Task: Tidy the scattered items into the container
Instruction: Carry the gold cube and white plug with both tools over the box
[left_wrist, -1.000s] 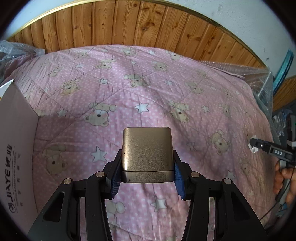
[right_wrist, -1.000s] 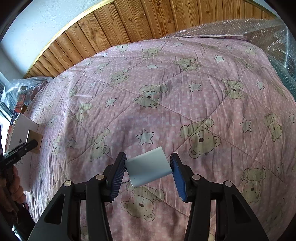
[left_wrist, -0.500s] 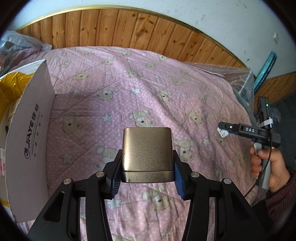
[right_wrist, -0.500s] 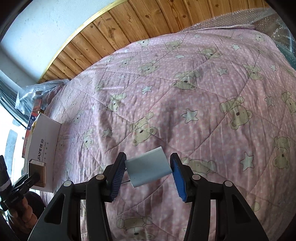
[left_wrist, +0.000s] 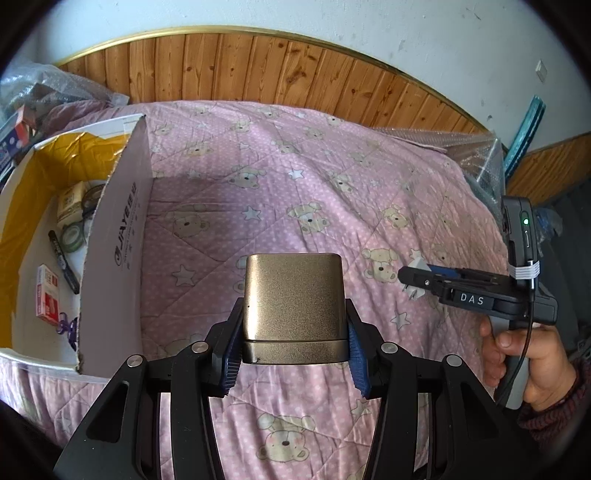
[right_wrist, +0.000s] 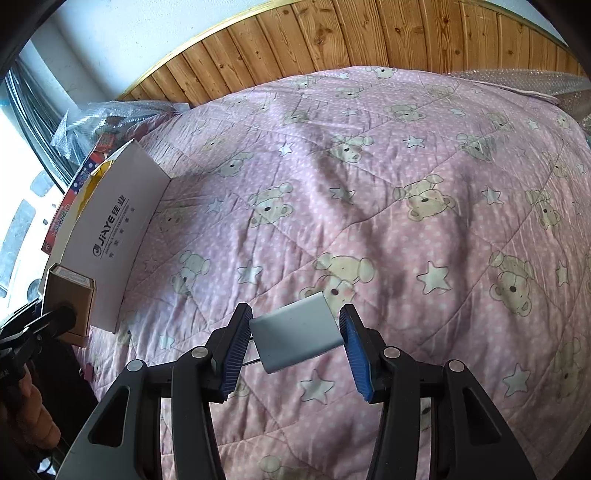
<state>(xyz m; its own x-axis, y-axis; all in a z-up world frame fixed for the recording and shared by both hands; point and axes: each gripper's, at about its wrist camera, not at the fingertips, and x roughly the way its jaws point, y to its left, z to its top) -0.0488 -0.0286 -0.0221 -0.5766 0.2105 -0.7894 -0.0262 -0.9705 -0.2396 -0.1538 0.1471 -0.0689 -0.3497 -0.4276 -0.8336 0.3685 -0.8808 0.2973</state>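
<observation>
Above pink quilt (left_wrist: 295, 206), left gripper (left_wrist: 294, 349) clamps gold box (left_wrist: 293, 306).

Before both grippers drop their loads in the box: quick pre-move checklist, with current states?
1. Left gripper clamped on gold box: ok, pads press both sides.
2. Right gripper clamped on grey block: ok, though it sits tilted between the pads.
3. Cardboard box open on top: ok, flap upright.
4. Free floor inside for both items: ok, bare white patches among tape rolls, marker and red packet.
5. Grippers apart: ok.
6. Either load over the opening: not ok, both above the quilt.
</observation>
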